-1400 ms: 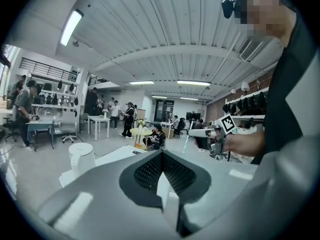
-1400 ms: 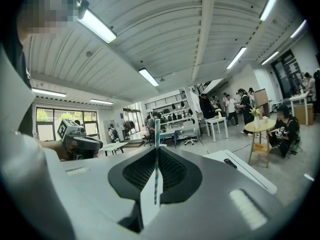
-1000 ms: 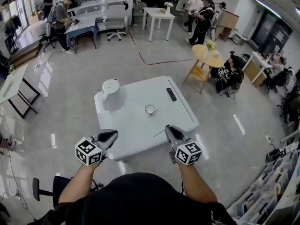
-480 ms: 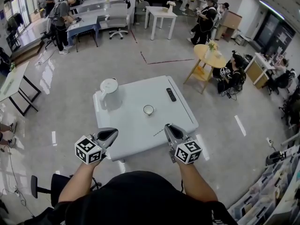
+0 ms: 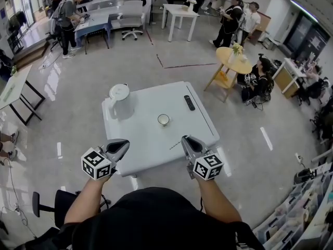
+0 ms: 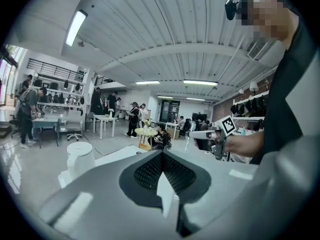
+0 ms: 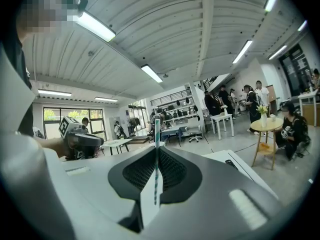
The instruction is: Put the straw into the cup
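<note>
**Obscured items.** In the head view the straw [image 5: 175,146] shows only as a thin, faint line at the tip of the right gripper [image 5: 186,141], and its ends cannot be made out. In each gripper view the jaw bodies fill the lower half and cover most of the table.

**Grippers.** In the right gripper view the jaws are closed on the straw [image 7: 157,149], which stands upright between them and rises above the jaw tips. The left gripper [image 5: 120,146] has its jaws together with nothing between them.

**Surface.** The cup [image 5: 163,120] stands on the white table [image 5: 145,139], ahead of the right gripper and slightly to its left, well apart from the straw. A white kettle [image 5: 120,100] stands ahead of the left gripper. A black remote [image 5: 189,102] lies ahead of the right gripper.

**Room.** The floor is glossy grey, with desks, a round yellow table [image 5: 232,62] and several people.
</note>
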Available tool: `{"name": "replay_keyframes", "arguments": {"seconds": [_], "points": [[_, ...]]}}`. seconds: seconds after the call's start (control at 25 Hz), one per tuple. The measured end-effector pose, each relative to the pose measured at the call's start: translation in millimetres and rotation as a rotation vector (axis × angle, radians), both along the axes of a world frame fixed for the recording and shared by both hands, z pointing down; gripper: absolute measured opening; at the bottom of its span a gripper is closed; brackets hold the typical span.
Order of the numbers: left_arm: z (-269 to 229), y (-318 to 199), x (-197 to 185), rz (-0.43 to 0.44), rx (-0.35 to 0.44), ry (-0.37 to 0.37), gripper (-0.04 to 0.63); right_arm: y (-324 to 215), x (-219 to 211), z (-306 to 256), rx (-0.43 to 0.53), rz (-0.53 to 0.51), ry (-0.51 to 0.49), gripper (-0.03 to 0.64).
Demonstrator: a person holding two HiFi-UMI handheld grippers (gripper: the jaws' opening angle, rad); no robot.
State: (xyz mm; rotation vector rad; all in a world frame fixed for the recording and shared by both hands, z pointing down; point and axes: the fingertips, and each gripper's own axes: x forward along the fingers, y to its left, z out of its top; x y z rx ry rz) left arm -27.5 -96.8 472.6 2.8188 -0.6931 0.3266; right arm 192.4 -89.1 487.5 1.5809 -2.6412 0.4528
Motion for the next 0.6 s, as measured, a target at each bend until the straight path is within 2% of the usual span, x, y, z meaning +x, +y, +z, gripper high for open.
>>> {"name": "replay_keyframes", "arguments": {"seconds": [0.6], "points": [[3.0,8.0,0.7,-0.004,-0.012,0.021,0.001,7.3,9.3,1.2,-0.007,0.011,0.014,0.044]]}}
